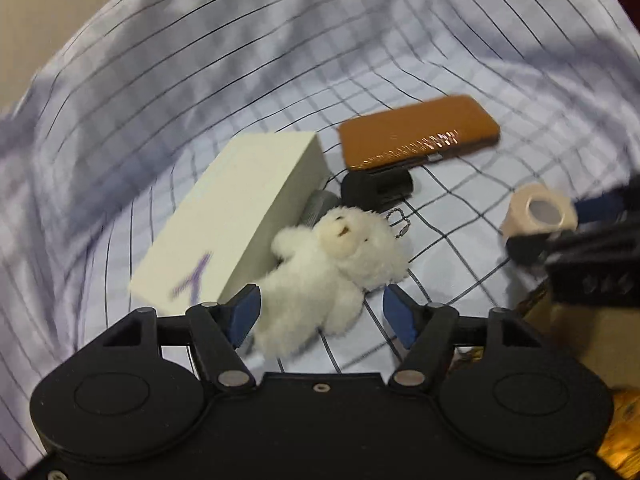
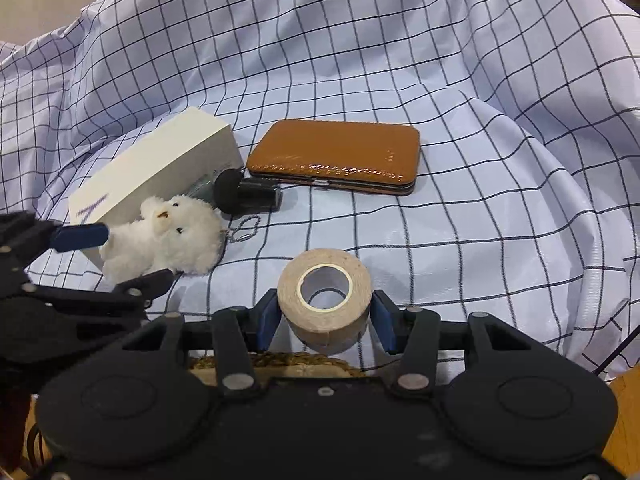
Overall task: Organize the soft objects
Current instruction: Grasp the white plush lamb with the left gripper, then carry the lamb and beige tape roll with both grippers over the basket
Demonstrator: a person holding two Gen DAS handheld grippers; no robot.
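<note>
Both grippers are at work. Right gripper (image 2: pixel 325 322) has its blue pads on either side of the bandage roll (image 2: pixel 324 300), apparently clamped on it and lifting it off the checked cloth (image 2: pixel 480 160); contact on the right pad is hard to confirm. Just below it, at six o'clock, a woven basket rim (image 2: pixel 280 362) shows, probably where the soft things go. Left gripper (image 1: pixel 320 312) stands apart, straddling the legs of the white plush bear (image 1: pixel 332 264), not yet closed. At the bear's ten o'clock lies a white box (image 1: pixel 236 216), at twelve a black cylinder (image 1: pixel 376 188), beyond it a brown case (image 1: pixel 416 132). Nothing seems sorted yet: the roll is on its way, and the bear awaits a grasp.
</note>
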